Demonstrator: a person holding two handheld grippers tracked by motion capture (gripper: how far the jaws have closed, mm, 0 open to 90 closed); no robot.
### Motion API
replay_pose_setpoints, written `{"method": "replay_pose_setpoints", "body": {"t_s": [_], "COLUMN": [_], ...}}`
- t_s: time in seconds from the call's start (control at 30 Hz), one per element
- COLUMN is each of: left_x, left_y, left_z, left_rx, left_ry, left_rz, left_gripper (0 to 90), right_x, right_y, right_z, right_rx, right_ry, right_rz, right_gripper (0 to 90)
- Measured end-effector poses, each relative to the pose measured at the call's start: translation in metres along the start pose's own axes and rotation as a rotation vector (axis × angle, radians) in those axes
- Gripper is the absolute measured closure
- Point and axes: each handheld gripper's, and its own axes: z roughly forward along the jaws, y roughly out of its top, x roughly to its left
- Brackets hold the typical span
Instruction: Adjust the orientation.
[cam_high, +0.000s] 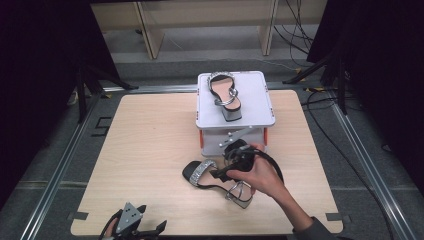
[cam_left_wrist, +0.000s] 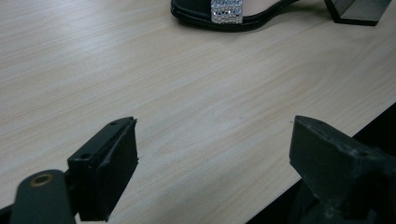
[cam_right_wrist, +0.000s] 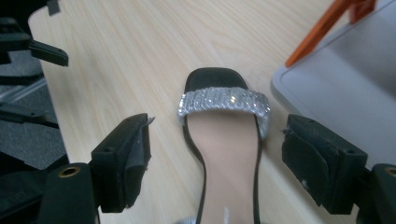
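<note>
Flat on table, black rhinestone-strapped sandal (cam_right_wrist: 223, 140)

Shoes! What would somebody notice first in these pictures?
Two sparkly sandals. One sandal sits on top of the white box at the table's far side. The other sandal lies on the table in front of the box, between the open right gripper's jaws.
</note>
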Motion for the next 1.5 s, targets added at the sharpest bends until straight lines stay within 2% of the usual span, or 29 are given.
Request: {"method": "replay_pose_setpoints", "body": {"t_s": [0.07,0.1,0.13,0.17,0.2,0.23,0.27,0.3,0.43,0.47,0.5,0.53,0.57,0.67,0.7,0.8,0.83,0.93,0.97,1.07,1.1,1.13,1.17,1.27,1.3,1.37,1.5], "left_x": [0.0,0.0,0.0,0.0,0.0,0.0,0.0,0.0,0.0,0.0,0.002,0.002,0.0,0.0,0.002,0.002,0.0,0.002,0.002,0.0,0.003,0.003,0.001,0.0,0.0,0.0,0.0], "left_y": [0.0,0.0,0.0,0.0,0.0,0.0,0.0,0.0,0.0,0.0,0.0,0.0,0.0,0.0,0.001,0.001,0.001,0.001,0.001,0.0,0.001,0.001,0.001,0.001,0.001,0.001,0.001], "left_z": [0.0,0.0,0.0,0.0,0.0,0.0,0.0,0.0,0.0,0.0,0.0,0.0,0.0,0.0,0.0,0.0,0.0,0.0,0.0,0.0,-0.001,-0.001,-0.001,-0.001,-0.001,0.0,-0.001], "left_rx": [0.001,-0.004,-0.004,-0.003,-0.003,0.002,0.002,-0.003,-0.004,-0.004,0.013,0.013,0.0,0.002,0.014,0.012,-0.005,0.013,0.011,-0.008,0.011,0.011,-0.006,-0.01,-0.011,-0.012,-0.01], "left_ry": [0.0,-0.004,-0.004,-0.005,-0.005,-0.002,-0.002,-0.006,-0.007,-0.007,0.009,0.009,-0.007,-0.004,0.008,0.004,-0.008,0.007,0.005,-0.008,0.007,0.007,-0.008,-0.009,-0.009,-0.012,-0.009], "left_rz": [0.0,-0.003,-0.003,-0.002,-0.002,-0.002,-0.002,-0.001,-0.002,-0.002,0.022,0.022,-0.002,0.001,0.026,0.021,0.0,0.022,0.022,0.0,0.023,0.023,0.004,-0.001,-0.003,-0.005,-0.002], "left_gripper": [15.0,15.0,15.0,15.0,15.0,15.0,15.0,15.0,15.0,15.0,15.0,15.0,15.0,15.0,15.0,14.9,15.0,15.0,15.0,15.0,15.0,14.9,15.0,15.0,15.0,15.0,15.0], "right_x": [0.003,0.006,0.006,0.007,0.007,0.007,0.007,0.006,0.005,0.005,0.003,0.003,0.001,-0.001,-0.001,-0.001,-0.003,-0.004,-0.007,-0.01,-0.01,-0.011,-0.012,-0.014,-0.015,-0.015,-0.017], "right_y": [0.006,0.01,0.01,0.011,0.011,0.011,0.011,0.009,0.005,0.004,0.003,0.001,-0.001,-0.004,-0.008,-0.012,-0.015,-0.017,-0.019,-0.02,-0.021,-0.022,-0.024,-0.027,-0.03,-0.032,-0.036], "right_z": [0.014,0.028,0.028,0.041,0.041,0.054,0.054,0.063,0.076,0.076,0.078,0.078,0.08,0.082,0.083,0.084,0.085,0.086,0.087,0.085,0.085,0.086,0.086,0.087,0.088,0.088,0.087], "right_rx": [0.029,0.058,0.058,0.082,0.082,0.114,0.114,0.134,0.171,0.18,0.184,0.19,0.191,0.198,0.212,0.219,0.228,0.244,0.248,0.234,0.252,0.248,0.247,0.261,0.279,0.287,0.293], "right_ry": [-0.007,0.008,0.008,0.01,0.01,0.021,0.021,0.025,0.024,0.017,0.004,-0.003,-0.001,0.002,-0.005,-0.011,-0.027,-0.04,-0.052,-0.043,-0.053,-0.067,-0.085,-0.086,-0.087,-0.073,-0.082], "right_rz": [-0.005,-0.015,-0.015,-0.016,-0.016,-0.013,-0.013,-0.017,-0.022,-0.017,-0.025,-0.015,-0.015,-0.014,-0.014,-0.016,-0.021,-0.014,-0.02,-0.011,-0.008,-0.019,-0.013,-0.014,0.0,0.007,0.007], "right_gripper": [22.3,22.2,22.2,22.2,22.2,22.2,22.2,22.2,22.3,22.3,22.2,22.2,22.2,22.3,22.3,22.3,21.9,21.8,21.8,22.4,20.1,20.8,21.3,21.0,20.9,20.1,20.7]}}
